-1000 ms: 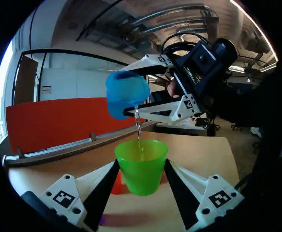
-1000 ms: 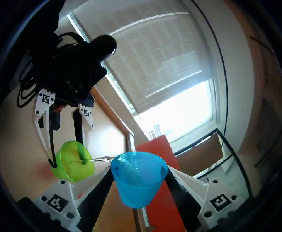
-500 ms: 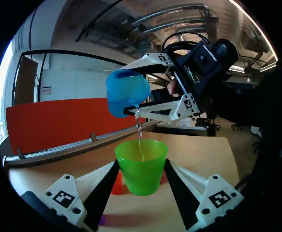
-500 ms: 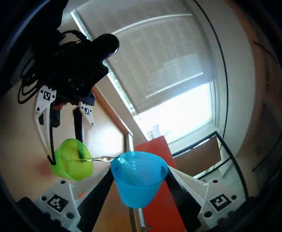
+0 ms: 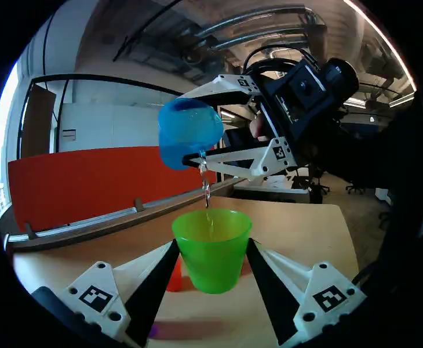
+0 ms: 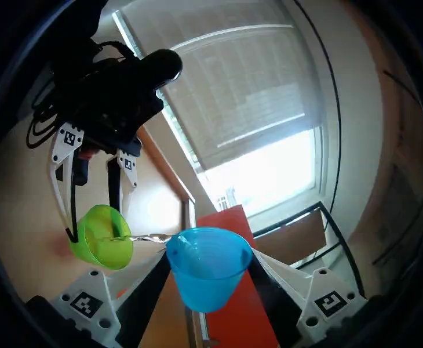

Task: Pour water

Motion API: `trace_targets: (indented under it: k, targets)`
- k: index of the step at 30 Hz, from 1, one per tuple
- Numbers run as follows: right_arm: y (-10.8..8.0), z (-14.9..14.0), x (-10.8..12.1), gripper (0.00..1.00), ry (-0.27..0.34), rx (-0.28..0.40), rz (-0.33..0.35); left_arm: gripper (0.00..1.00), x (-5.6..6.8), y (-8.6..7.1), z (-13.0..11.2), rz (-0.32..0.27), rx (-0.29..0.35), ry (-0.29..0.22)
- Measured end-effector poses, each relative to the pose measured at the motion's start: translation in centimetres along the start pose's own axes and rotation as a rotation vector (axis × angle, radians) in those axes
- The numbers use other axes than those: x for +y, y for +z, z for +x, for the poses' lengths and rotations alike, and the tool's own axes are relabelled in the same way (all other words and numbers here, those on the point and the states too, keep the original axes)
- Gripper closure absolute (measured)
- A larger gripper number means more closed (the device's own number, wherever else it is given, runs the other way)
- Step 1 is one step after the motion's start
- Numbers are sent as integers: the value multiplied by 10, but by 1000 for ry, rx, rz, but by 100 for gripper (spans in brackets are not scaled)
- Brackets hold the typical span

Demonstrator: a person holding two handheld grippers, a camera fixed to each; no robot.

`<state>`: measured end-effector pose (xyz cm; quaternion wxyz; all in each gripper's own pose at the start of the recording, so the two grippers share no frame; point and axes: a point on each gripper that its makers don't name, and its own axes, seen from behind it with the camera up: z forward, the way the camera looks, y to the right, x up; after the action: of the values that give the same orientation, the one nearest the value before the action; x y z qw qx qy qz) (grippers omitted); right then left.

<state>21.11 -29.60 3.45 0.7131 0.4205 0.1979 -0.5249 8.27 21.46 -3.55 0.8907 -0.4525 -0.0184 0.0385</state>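
Note:
A green cup point(image 5: 212, 248) stands upright between my left gripper's point(image 5: 211, 261) fingers, which press on both its sides. Above it the right gripper point(image 5: 211, 127) is shut on a blue cup point(image 5: 185, 138), tipped far over. A thin stream of water point(image 5: 205, 188) falls from the blue rim into the green cup. In the right gripper view the blue cup point(image 6: 207, 269) sits between my right gripper's point(image 6: 208, 272) fingers, and the water point(image 6: 148, 237) runs sideways to the green cup point(image 6: 100, 236) held by the left gripper point(image 6: 93, 232).
A light wooden table point(image 5: 304, 223) lies under the green cup, with its far edge against an orange partition point(image 5: 84, 180). A small red object point(image 5: 175, 277) sits just behind my left finger. A dark sleeve point(image 5: 362, 156) holds the right gripper. A bright window with blinds point(image 6: 258, 116) fills the right gripper view.
The blue cup has tipped slightly further and risen a little over the green cup. The stream keeps running. The green cup has stayed in place between my left fingers.

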Motion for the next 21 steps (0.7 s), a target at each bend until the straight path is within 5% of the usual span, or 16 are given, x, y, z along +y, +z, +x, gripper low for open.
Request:
trace_targets:
  k: [21]
  targets:
    - [3,3,2,9,-42,5,-1,17,-1,1,1,4,5,10]
